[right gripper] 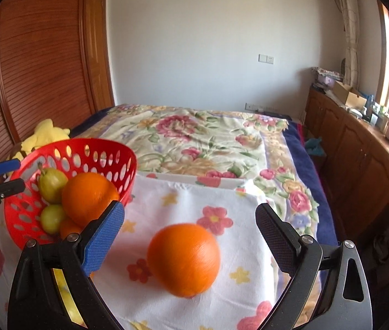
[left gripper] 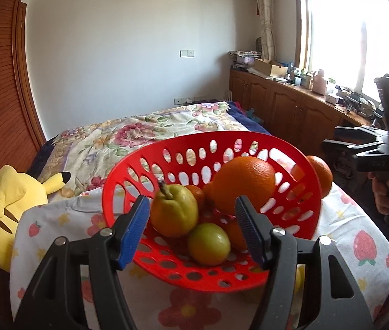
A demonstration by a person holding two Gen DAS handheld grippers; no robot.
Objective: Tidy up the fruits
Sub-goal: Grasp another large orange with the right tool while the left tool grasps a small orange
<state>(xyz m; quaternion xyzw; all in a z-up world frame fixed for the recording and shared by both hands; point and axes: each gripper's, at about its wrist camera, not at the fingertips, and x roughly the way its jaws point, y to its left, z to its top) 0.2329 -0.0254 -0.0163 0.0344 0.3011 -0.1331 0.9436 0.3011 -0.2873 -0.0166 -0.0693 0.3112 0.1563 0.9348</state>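
A red perforated basket [left gripper: 128,170] stands tilted on the flowered cloth [left gripper: 57,220]; it also shows in the right wrist view [right gripper: 106,148]. It holds a yellow pear [left gripper: 174,210], a green fruit [left gripper: 208,243], a big orange [left gripper: 245,181] and smaller oranges. My left gripper [left gripper: 193,228] is open at the basket's near rim, with nothing between its fingers. Another orange [right gripper: 183,260] lies on the cloth between the open fingers of my right gripper [right gripper: 189,239], untouched by either pad. That orange shows behind the basket in the left wrist view [left gripper: 322,174].
A yellow plush toy [left gripper: 10,206] lies left of the cloth against the wooden headboard. A flowered blanket [right gripper: 202,140] covers the bed beyond. Wooden cabinets [right gripper: 359,165] with clutter run along the right wall under the window. The right gripper's body shows in the left wrist view [left gripper: 381,154].
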